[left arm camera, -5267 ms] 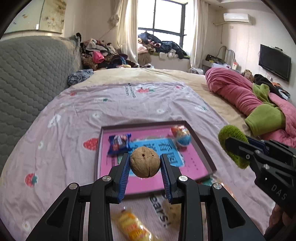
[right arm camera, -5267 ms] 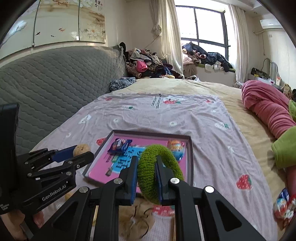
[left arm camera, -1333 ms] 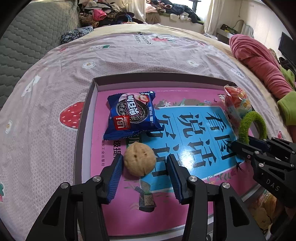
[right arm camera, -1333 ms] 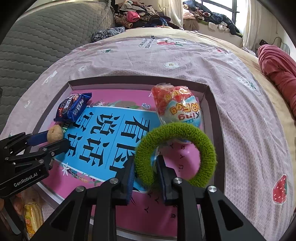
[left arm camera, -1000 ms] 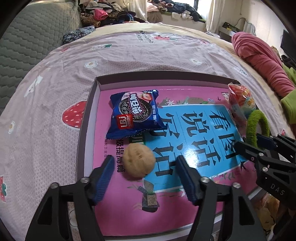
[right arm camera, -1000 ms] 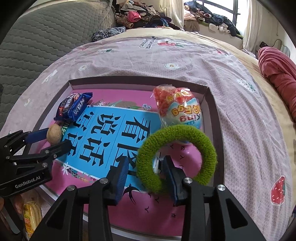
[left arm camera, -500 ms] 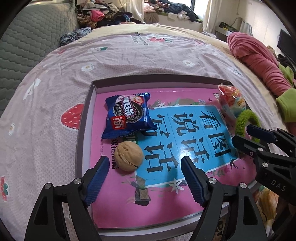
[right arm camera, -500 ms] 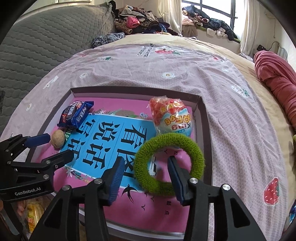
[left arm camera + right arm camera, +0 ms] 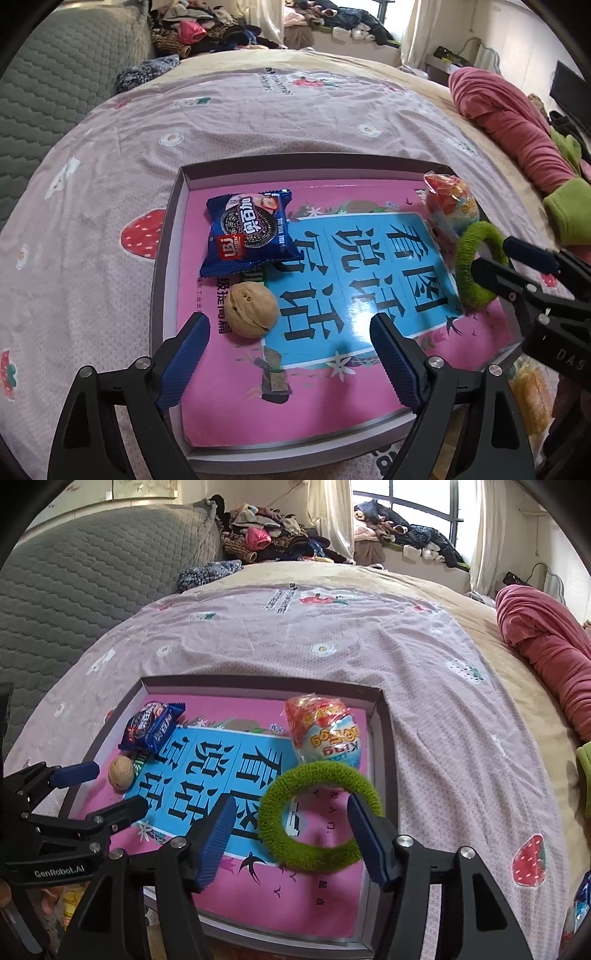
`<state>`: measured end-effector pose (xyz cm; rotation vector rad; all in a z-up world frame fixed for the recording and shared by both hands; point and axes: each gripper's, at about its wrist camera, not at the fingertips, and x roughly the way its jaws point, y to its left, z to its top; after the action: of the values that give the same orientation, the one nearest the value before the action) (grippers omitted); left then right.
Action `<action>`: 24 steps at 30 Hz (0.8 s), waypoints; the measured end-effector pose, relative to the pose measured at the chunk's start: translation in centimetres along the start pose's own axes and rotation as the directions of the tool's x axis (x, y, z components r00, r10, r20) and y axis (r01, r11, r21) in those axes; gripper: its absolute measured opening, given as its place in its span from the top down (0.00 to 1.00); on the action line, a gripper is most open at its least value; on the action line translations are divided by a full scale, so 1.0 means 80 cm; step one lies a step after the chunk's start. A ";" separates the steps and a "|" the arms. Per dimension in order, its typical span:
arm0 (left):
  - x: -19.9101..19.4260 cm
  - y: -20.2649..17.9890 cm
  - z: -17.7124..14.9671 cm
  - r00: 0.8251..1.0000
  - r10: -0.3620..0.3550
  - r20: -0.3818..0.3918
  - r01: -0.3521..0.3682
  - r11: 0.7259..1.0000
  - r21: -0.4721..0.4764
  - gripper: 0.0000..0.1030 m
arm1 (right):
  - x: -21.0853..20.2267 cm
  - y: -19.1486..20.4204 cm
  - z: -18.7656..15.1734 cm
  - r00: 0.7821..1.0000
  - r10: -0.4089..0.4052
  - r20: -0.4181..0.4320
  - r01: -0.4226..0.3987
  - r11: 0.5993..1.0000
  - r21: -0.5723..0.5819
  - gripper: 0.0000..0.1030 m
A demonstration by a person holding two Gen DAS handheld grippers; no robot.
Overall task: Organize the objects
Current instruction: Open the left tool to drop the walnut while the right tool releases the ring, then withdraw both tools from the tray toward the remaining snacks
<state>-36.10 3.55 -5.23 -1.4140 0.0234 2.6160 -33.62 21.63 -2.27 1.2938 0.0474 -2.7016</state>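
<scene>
Walnut [image 9: 251, 314] and green fuzzy ring [image 9: 319, 816] both lie on the pink floor of the shallow box [image 9: 166, 236], which rests on the bed [image 9: 92, 192] with its strawberry-printed sheet. The left hand-held gripper [image 9: 291, 354] hovers over the near part of the box; its jaws are opening and stand wide apart, and the walnut sits between them, closer to the left blue pad, touching neither. Just behind the walnut lies the blue cookie packet [image 9: 249, 232], near the box's left wall. The right hand-held gripper [image 9: 291, 834] is also opening — the ring lies flat between its blue pads, and the right pad seems very near the ring's edge, but I cannot tell if they touch. Behind the ring, touching it or almost so, is the wrapped toy egg [image 9: 325, 731] in the far right corner of the box. A pink blanket [image 9: 546, 657] is heaped at the right side of the bed.
</scene>
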 end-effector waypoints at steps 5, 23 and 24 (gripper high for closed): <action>-0.017 0.001 0.002 0.999 -0.017 0.031 0.017 1.000 -0.007 0.00 | -0.015 -0.004 0.003 0.999 0.002 0.033 -0.002 1.000 0.009 0.37; -0.091 0.030 0.012 0.983 -0.064 0.175 0.078 0.994 -0.074 0.00 | -0.084 0.010 0.011 0.986 -0.020 0.166 0.022 1.000 -0.010 0.31; -0.097 0.030 0.012 0.981 -0.064 0.185 0.079 0.994 -0.074 0.00 | -0.089 0.012 0.011 0.984 -0.024 0.175 0.026 1.000 -0.013 0.31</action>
<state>-33.09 0.22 1.57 -1.1681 -0.1563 2.7027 -29.73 21.48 3.85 1.0544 0.0646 -2.8184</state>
